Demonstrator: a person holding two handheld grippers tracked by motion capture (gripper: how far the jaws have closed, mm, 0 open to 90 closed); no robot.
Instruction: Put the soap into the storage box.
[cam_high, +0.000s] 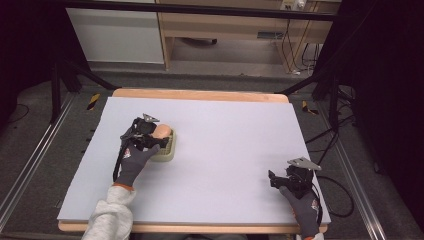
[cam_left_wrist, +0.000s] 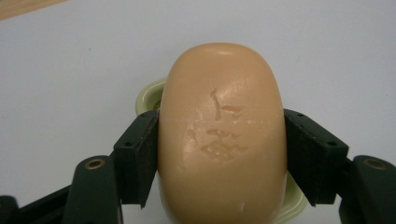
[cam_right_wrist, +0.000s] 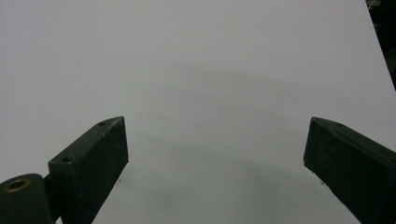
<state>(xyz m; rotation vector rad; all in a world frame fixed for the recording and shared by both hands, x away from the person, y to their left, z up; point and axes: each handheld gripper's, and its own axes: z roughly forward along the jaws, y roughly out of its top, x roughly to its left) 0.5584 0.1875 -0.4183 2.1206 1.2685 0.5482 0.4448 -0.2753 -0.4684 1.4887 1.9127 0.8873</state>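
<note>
Item 1. Counter (cam_high: 225, 150): wooden-edged top covered by a pale lavender-white sheet, seen from above in the high view; grey floor around it, wooden furniture and cables beyond the far edge.

Item 2. Bar of soap (cam_left_wrist: 222, 135): peach-coloured, rounded oblong, with a stamped mark pressed into its upper face. Located on the left half of the counter, directly over the soap dish. Whether it rests in the dish or is lifted just clear of it cannot be told.

Item 3. Soap dish (cam_high: 169, 150): pale yellow-green, rectangular with rounded corners. In the left gripper view its rim (cam_left_wrist: 147, 95) peeks out behind and below the soap.

Item 4. Left tongs (cam_left_wrist: 222, 154): closed on the bar of soap, one black jaw pressed flat against each long side. Held in a grey-gloved left hand (cam_high: 134, 162) with a light grey sleeve behind it; in the high view the left tongs (cam_high: 159, 136) sit at the dish's near-left side.

Item 5. Right tongs (cam_right_wrist: 215, 154): open, jaws spread wide with bare sheet between them. In the high view the right tongs (cam_high: 272, 176) lie near the counter's front right corner, held in a grey-gloved right hand (cam_high: 302, 202), well apart from soap and dish.
</note>
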